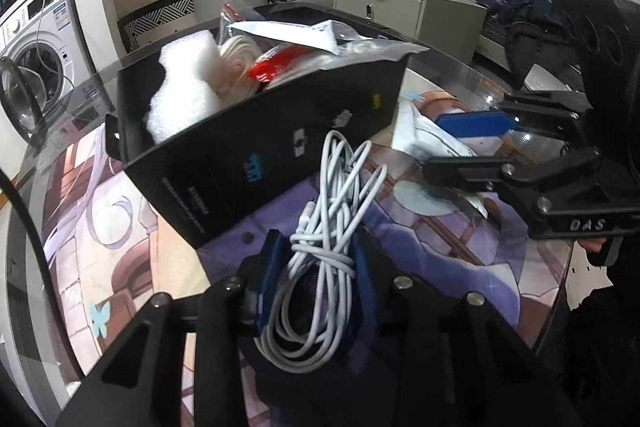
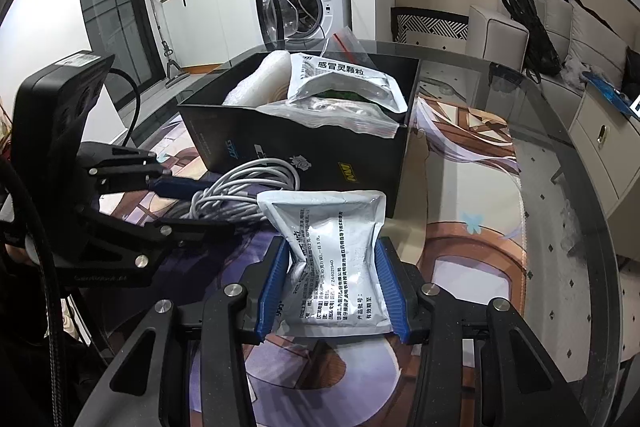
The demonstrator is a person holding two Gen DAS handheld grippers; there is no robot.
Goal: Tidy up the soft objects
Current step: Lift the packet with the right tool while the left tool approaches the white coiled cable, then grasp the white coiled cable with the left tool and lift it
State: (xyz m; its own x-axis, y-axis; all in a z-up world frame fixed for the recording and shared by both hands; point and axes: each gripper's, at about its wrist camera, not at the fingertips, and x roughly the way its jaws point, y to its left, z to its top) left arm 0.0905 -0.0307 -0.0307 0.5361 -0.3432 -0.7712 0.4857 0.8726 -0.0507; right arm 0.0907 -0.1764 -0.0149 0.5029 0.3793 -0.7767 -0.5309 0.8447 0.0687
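Item 1: white charging cable (image 1: 320, 251), one coiled bundle, pinched between the blue pads of my left hand-held gripper (image 1: 316, 275), just in front of the box's near wall. No earlier view to compare.

Item 2: silver medicine sachet (image 2: 336, 259), one, pinched at its waist by my right hand-held gripper (image 2: 334, 291), also just before the box.

Item 3: black cardboard box (image 2: 320, 151), one, on the desk (image 2: 560, 131) toward its far edge, already holding a white foam block (image 1: 180, 95), a second sachet (image 2: 340, 75), a clear zip bag (image 2: 348, 45) and a pale yarn-like skein (image 1: 240, 63).

Handling note: I judge the cable should be lifted clear of the wall before release, loose loops gathered inward so none snag the rim; the box looks nearly full, so I would lay things flat.
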